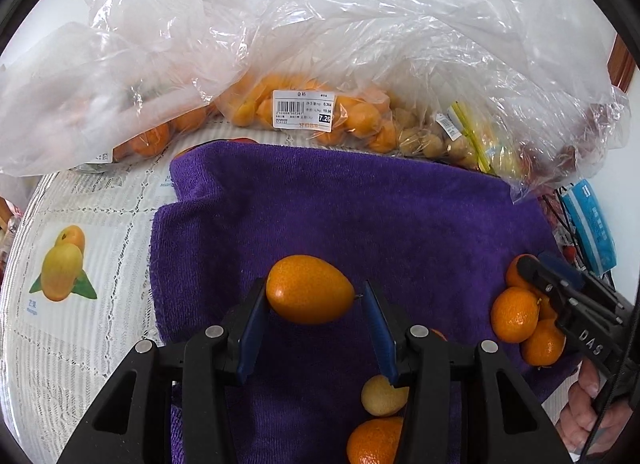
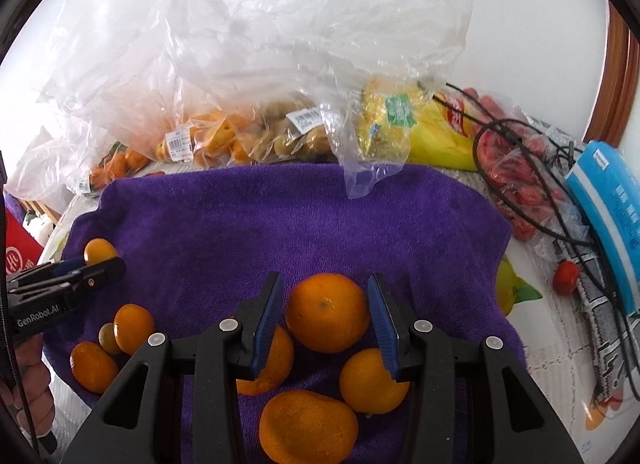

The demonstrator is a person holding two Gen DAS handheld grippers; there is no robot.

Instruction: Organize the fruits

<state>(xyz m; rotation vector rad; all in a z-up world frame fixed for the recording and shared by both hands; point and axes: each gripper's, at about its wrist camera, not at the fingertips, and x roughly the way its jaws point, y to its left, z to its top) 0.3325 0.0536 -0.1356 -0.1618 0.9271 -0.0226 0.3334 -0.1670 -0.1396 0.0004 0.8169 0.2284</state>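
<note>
- Gripping seen on both sides; the left hand-held gripper (image 1: 314, 296) is clenched on an oval orange kumquat (image 1: 310, 289), pads pressed on its two ends.
- That kumquat is held over the middle of the purple terry towel (image 1: 340, 204); whether it touches the towel cannot be told.
- The right hand-held gripper (image 2: 326, 304) is clamped on a round orange mandarin (image 2: 327, 312), one pad on each side.
- The mandarin is held above three other loose mandarins (image 2: 308, 428) grouped on the near part of the towel.
- A small pale yellow fruit (image 1: 382, 396) is seen on the towel just under the left gripper's right finger, another orange fruit near it.
- The towel is spread on a bench covered with a white lace cloth (image 1: 80, 344); a printed mango picture (image 1: 64, 268) is seen on it, left of the towel.
- Along the far towel edge, a clear plastic bag of kumquats with a white price label (image 1: 302, 110) is set beside a bag of brownish fruit (image 2: 296, 136).
- Right of these, a yellow packet (image 2: 432, 136), a bag of red fruit (image 2: 516, 168), a black cable (image 2: 560, 232) and a blue packet (image 2: 608, 216) are placed.
</note>
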